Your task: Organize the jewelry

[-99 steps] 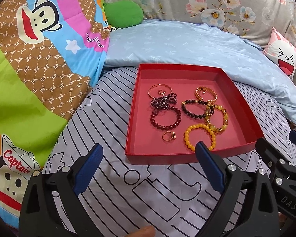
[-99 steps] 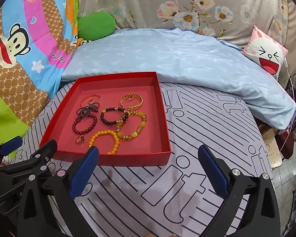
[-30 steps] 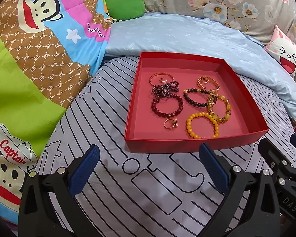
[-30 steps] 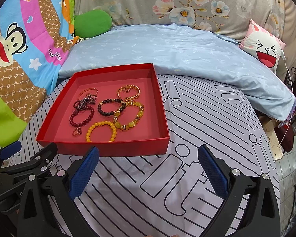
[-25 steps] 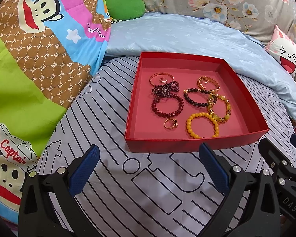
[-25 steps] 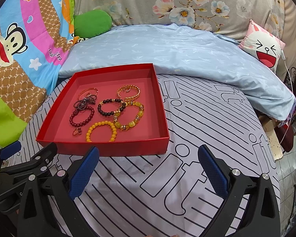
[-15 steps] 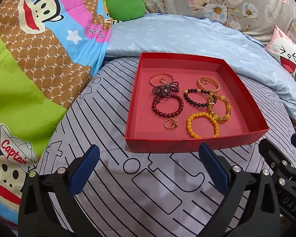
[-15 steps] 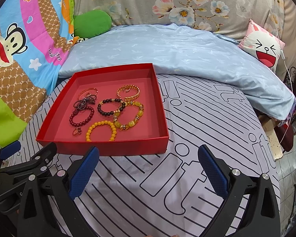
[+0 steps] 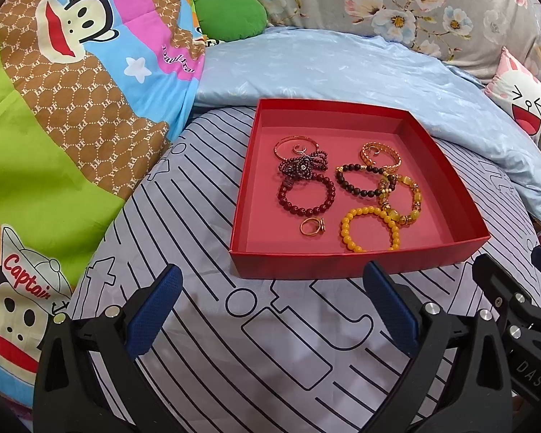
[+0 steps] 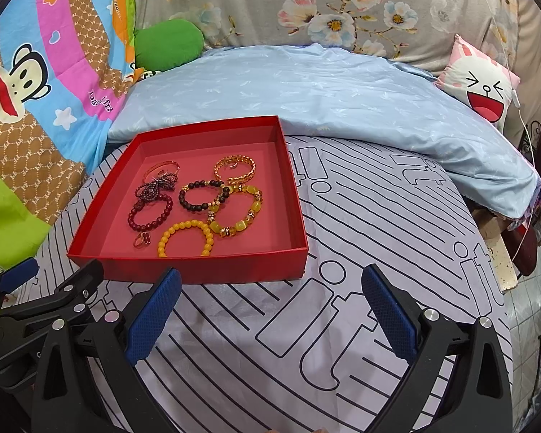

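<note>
Here, beaded bracelets (image 9: pixel 369 232), bangles and a ring (image 9: pixel 312 226) lie in a red tray (image 9: pixel 342 263) mid-frame on the striped bedsheet (image 9: pixel 270 342). Both the left hand-held gripper (image 9: pixel 270 288) and right hand-held gripper (image 10: pixel 270 288) hover wide open, empty, at lower frame.

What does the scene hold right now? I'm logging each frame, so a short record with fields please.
surface: striped sheet on a bed
container: red tray, open, no lid seen
contents: yellow bead bracelet, dark red bead bracelet, black bead bracelet, amber bracelet, gold ring, gold bangle, gold chain bracelet, beaded bow
left gripper: open, empty, short of the tray
right gripper: open, empty, short of the tray
</note>
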{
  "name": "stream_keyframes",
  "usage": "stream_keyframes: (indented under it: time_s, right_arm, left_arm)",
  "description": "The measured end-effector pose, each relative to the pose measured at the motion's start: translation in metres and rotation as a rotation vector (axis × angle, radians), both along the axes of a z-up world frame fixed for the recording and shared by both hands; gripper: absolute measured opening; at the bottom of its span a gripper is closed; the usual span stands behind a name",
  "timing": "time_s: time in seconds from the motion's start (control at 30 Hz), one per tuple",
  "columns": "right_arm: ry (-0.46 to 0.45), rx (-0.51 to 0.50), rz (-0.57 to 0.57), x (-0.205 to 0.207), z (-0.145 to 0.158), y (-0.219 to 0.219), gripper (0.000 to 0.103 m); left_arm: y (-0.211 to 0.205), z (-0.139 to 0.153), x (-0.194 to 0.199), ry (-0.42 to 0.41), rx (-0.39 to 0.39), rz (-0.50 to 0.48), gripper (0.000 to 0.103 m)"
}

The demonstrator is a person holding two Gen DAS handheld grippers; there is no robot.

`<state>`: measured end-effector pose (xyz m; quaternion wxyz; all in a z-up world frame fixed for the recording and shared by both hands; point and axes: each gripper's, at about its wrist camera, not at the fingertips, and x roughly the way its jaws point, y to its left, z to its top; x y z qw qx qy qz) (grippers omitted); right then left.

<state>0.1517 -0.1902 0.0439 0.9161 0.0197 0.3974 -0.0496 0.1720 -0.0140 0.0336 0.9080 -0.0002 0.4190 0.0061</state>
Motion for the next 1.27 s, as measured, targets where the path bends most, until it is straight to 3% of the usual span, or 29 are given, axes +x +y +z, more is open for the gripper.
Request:
stream_keyframes:
  time_s: [1.27]
  right_arm:
    - [-0.001, 0.003, -0.009, -0.0058, -0.0013, -0.0017, 0.097]
  left_arm:
    - [-0.0027, -0.0021, -0.0044, 0.004, -0.006, -0.006, 0.094]
